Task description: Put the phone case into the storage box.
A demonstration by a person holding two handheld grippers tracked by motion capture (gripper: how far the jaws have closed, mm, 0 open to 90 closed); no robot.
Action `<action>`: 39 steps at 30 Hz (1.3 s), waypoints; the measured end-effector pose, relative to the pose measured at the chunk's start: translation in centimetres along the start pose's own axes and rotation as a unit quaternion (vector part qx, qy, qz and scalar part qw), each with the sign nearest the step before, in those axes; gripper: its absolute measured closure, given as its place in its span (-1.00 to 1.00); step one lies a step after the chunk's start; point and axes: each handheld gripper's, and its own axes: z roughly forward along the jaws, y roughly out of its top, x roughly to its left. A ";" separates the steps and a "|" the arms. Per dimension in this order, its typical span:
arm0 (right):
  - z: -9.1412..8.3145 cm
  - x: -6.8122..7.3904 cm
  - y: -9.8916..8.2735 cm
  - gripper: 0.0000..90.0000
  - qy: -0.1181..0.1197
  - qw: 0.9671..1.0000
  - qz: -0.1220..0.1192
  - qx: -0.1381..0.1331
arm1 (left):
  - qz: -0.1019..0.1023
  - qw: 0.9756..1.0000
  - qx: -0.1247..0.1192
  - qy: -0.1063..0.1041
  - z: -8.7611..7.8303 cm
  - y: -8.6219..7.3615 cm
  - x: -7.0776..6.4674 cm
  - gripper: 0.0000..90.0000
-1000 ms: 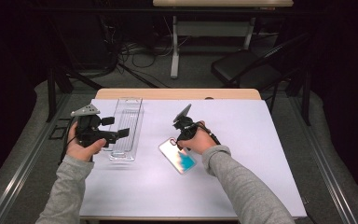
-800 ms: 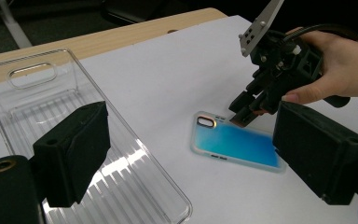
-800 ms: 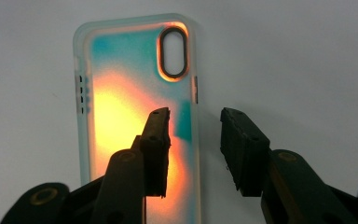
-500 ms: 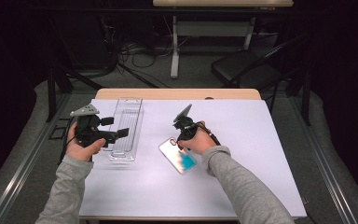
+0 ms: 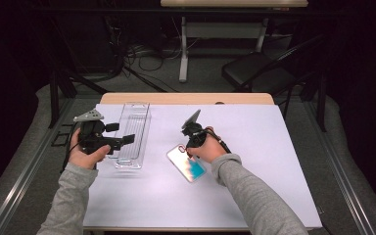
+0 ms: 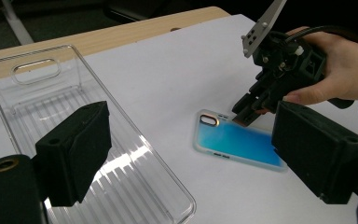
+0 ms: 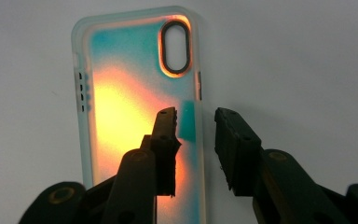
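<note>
The white table carries two things; a long clear tray stands at the left part, with its long axis running away from the person, and a phone case lies flat near the middle, a little to the right of the tray and apart from it; nothing is in the tray.

The case has a blue-green colour in the high view and glows orange in the right gripper view; its long axis goes diagonally, with the camera hole at the far-left end and the other end pointing toward the person's right arm.

The right gripper is the nearer one by far; it stands directly over the case, tilted down toward it, near the end with the camera hole. In the right gripper view the case runs away along the jaws; one long edge lies in the gap between the two jaws, one jaw being over the case body and the other over the bare table. The jaws have just been closing on that edge, but a gap is visible between pads and edge, so I judge them as not yet gripping; the coming pinch depends on this edge staying between them, and on the lower jaw getting under the flat case.

The left gripper waits over the near part of the tray, jaws wide apart and holding nothing; in its own view the tray is below it and the case lies beyond, with the right gripper upon it.
</note>
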 end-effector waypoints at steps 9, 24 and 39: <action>0.2 0.1 0.0 0.50 -0.011 1.000 0.000 0.013 | 0.000 1.000 0.001 0.001 0.0 0.0 0.0 -0.73; 0.4 0.0 -0.2 0.67 -0.013 0.999 0.002 0.044 | 0.001 1.000 0.002 0.001 0.1 -0.1 0.0 -0.72; 0.7 -0.2 -0.5 0.89 -0.006 1.000 -0.007 0.020 | -0.001 1.000 0.002 0.003 0.1 -0.1 0.0 -0.72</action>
